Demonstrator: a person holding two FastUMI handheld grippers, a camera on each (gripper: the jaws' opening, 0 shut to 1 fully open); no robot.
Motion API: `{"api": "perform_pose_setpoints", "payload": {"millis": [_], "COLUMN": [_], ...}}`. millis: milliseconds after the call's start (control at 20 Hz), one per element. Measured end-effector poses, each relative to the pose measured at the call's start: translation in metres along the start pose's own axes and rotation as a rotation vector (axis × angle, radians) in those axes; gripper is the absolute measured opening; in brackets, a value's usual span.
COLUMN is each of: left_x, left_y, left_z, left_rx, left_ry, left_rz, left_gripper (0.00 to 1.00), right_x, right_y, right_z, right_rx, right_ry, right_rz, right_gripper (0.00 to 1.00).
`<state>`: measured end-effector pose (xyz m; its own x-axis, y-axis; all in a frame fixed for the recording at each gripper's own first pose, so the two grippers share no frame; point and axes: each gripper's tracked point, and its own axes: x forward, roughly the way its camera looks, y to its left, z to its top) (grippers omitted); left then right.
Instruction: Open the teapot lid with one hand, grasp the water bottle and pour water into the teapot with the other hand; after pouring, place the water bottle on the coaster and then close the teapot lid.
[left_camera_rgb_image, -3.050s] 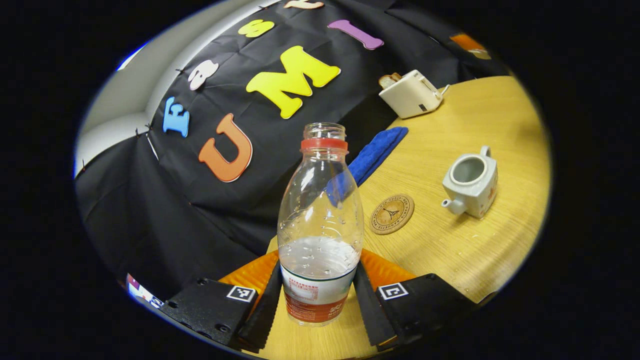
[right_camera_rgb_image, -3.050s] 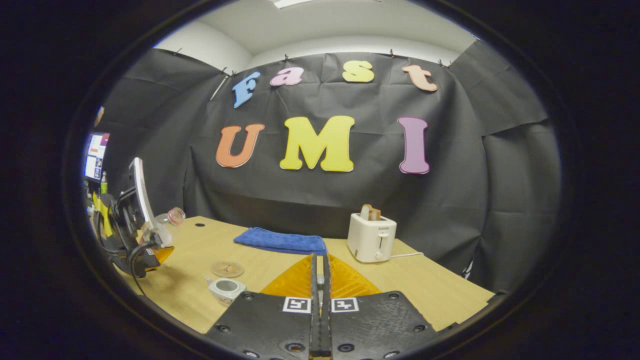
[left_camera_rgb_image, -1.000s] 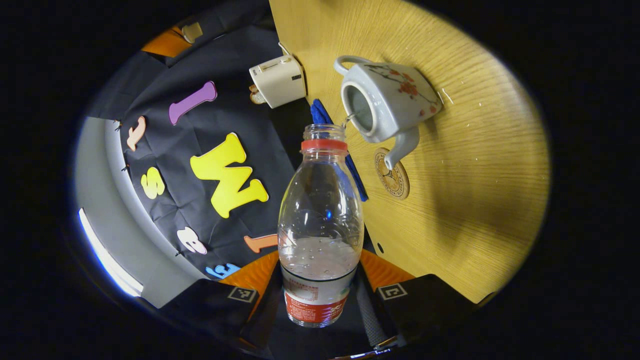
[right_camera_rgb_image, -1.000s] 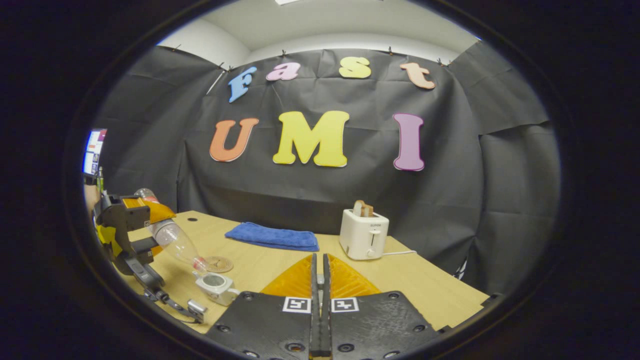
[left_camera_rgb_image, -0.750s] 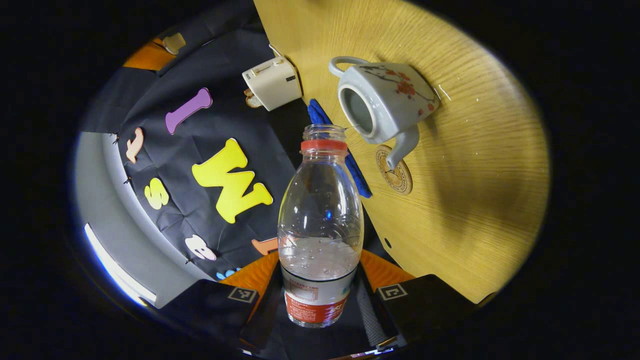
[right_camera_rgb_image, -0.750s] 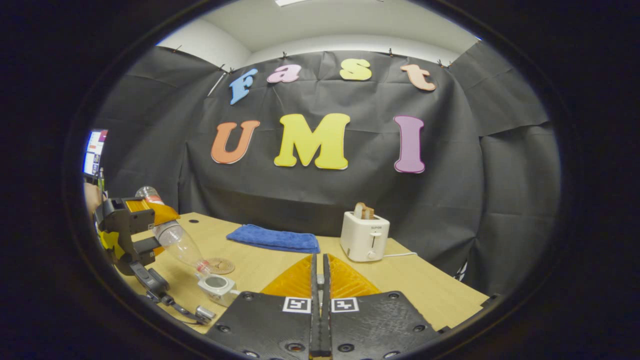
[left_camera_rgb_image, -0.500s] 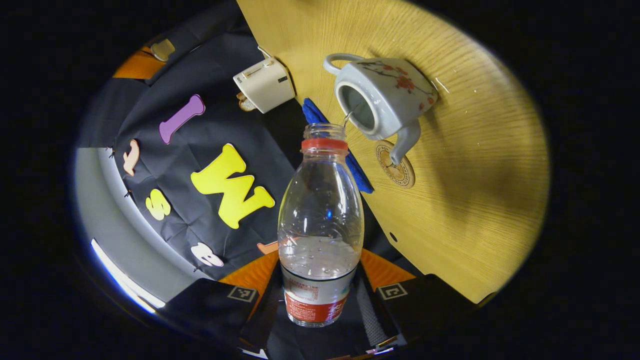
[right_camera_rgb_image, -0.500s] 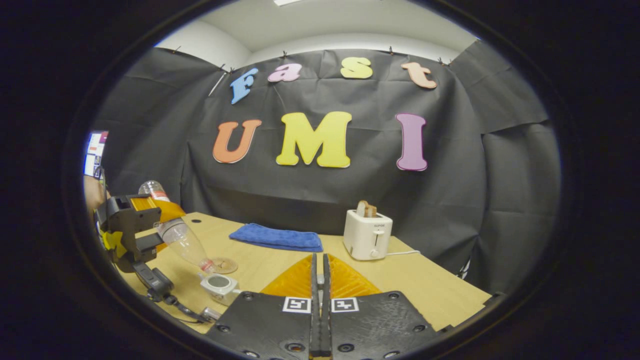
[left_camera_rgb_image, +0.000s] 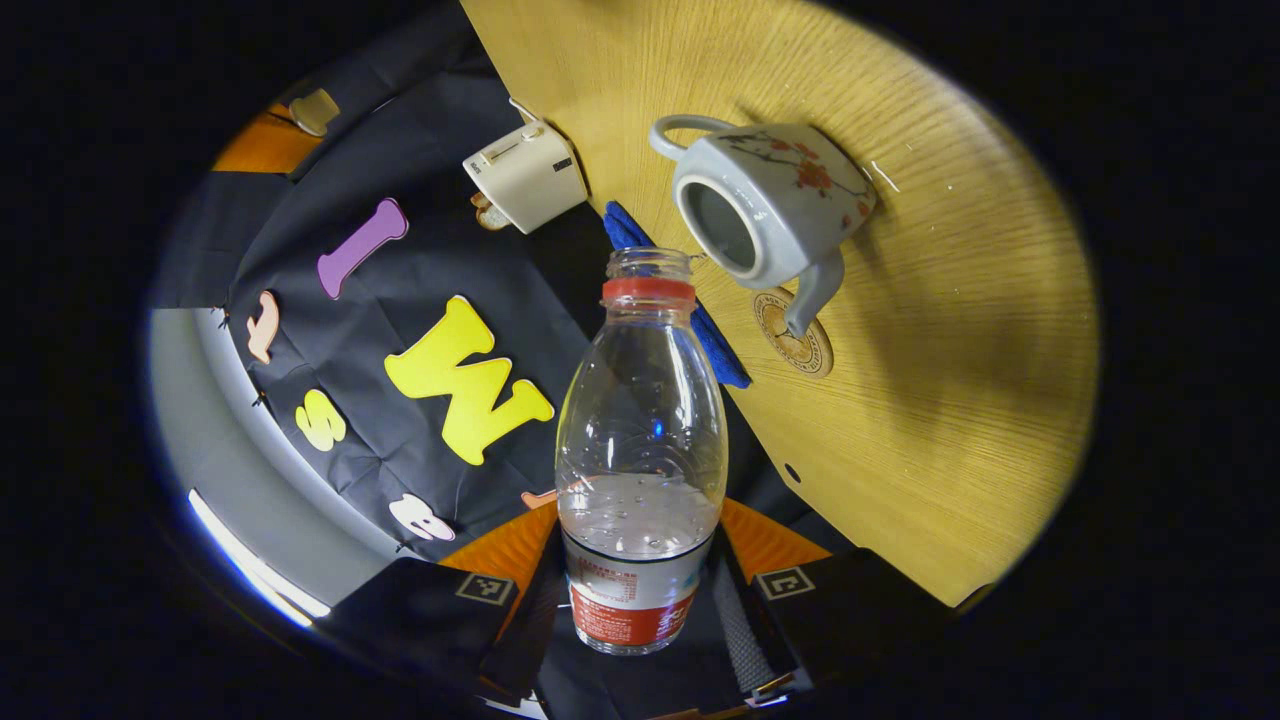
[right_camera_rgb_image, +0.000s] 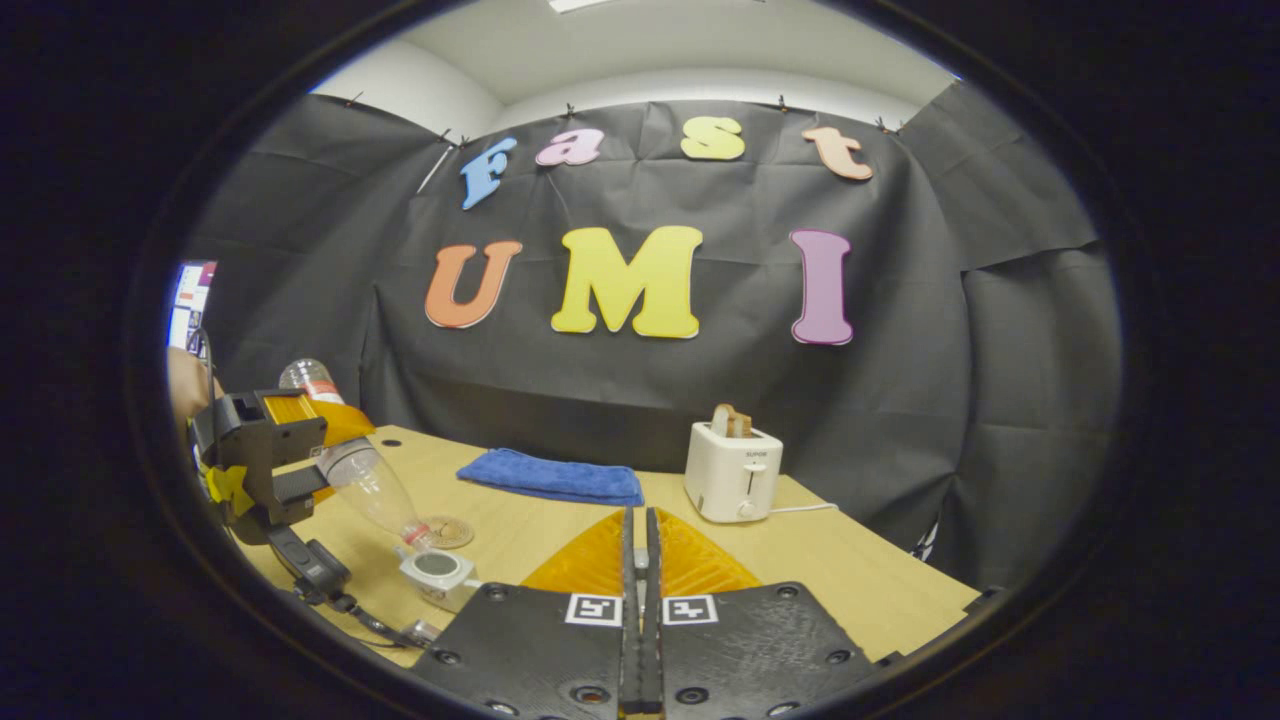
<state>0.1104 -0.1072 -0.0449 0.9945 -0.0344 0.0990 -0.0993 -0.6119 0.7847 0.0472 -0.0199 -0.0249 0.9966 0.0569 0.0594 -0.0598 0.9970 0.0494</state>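
The pour is the step in hand. On the wooden worktop (right_camera_rgb_image: 560, 540) stands the grey teapot (left_camera_rgb_image: 765, 205), its lid off and its mouth open. Above it the left gripper (left_camera_rgb_image: 640, 600) pinches the water bottle (left_camera_rgb_image: 640, 450) by its labelled lower body, both fingers pressed against the sides. From the right gripper view the bottle is tipped neck-down, its uncapped mouth just beside the teapot's opening; water remains in it, and I cannot make out a stream. The right gripper (right_camera_rgb_image: 636, 600) hangs well off to the side with its fingers pressed together. I cannot tell whether they hold the lid.

As I judge it, the next move calls for righting the bottle without dribbling over the rim, then carrying it the short way to the round coaster (left_camera_rgb_image: 795, 340), which lies just beside the teapot's spout, and setting it down upright before the lid goes back.

Further back on the worktop sit a white toaster (right_camera_rgb_image: 733, 470) with bread in it and a folded blue towel (right_camera_rgb_image: 552, 478), both near the black cloth wall.
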Motion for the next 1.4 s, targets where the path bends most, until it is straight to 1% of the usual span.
{"api": "perform_pose_setpoints", "payload": {"millis": [100,250,350,400,450,550,600,900,1100,1200,1250,1400], "left_x": [0.003,0.003,0.005,0.006,0.006,0.006,0.005,0.008,0.011,0.01,0.009,0.013], "left_y": [0.0,-0.006,-0.012,-0.018,-0.026,-0.041,-0.046,-0.047,-0.053,-0.054,-0.059,-0.063], "left_z": [-0.002,-0.005,-0.009,-0.014,-0.017,-0.024,-0.027,-0.047,-0.055,-0.061,-0.057,-0.051], "left_rx": [-0.024,-0.105,-0.178,-0.233,-0.303,-0.474,-0.556,-1.045,-1.356,-1.521,-1.608,-1.822], "left_ry": [-0.012,-0.017,-0.021,-0.017,-0.017,-0.009,-0.006,0.008,0.019,0.023,0.016,-0.015], "left_rz": [-0.003,-0.002,-0.002,-0.014,-0.034,-0.092,-0.106,-0.122,-0.159,-0.151,-0.167,-0.161], "left_gripper": [0.73,0.72,0.72,0.72,0.72,0.72,0.72,0.72,0.72,0.73,0.73,0.73], "right_x": [0.0,-0.001,0.0,0.0,0.0,0.001,0.001,0.003,0.004,0.005,0.005,0.006], "right_y": [0.001,0.0,0.0,0.0,-0.001,0.0,0.0,0.006,0.009,0.011,0.011,0.013], "right_z": [0.001,0.0,0.0,0.0,0.0,0.0,-0.001,-0.008,-0.011,-0.012,-0.013,-0.014], "right_rx": [-0.001,-0.003,-0.004,-0.004,-0.005,-0.005,-0.004,-0.022,-0.033,-0.038,-0.042,-0.047], "right_ry": [0.0,0.0,0.0,0.0,-0.001,0.0,0.002,0.014,0.02,0.022,0.021,0.024], "right_rz": [0.0,-0.002,-0.003,-0.004,-0.005,-0.007,-0.006,-0.003,-0.002,-0.001,-0.002,0.001], "right_gripper": [0.0,0.0,0.0,0.0,0.0,0.0,0.0,0.0,0.0,0.0,0.0,0.0]}}
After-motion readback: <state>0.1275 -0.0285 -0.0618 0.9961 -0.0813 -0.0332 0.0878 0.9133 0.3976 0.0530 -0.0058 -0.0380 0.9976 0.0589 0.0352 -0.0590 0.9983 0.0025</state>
